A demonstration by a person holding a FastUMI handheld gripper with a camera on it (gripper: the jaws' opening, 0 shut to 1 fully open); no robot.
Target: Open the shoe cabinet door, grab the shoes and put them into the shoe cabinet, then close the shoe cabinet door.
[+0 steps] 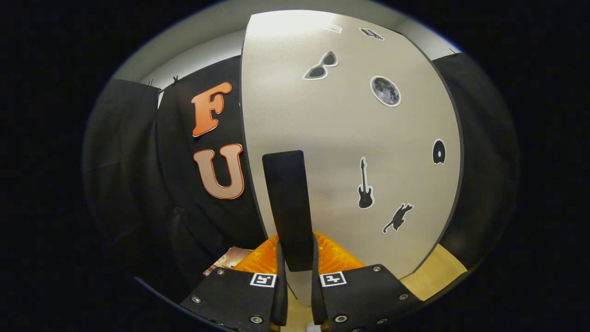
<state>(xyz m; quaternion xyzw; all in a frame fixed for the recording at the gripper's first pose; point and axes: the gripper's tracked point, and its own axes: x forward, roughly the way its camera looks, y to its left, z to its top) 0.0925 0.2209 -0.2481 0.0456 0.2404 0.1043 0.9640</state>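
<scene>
the gripper [298,276] is closed narrow on the dark upright handle [288,207] of the shoe cabinet door [350,138], both fingers pressing its sides. the handle's long axis runs straight up from the fingers; the door panel spreads right of the handle, so i'd judge the swing pivots there

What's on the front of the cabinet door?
Stickers on the cabinet door: sunglasses, moon, guitar, cat. Jaws grip its black handle. Interior hidden.
</scene>
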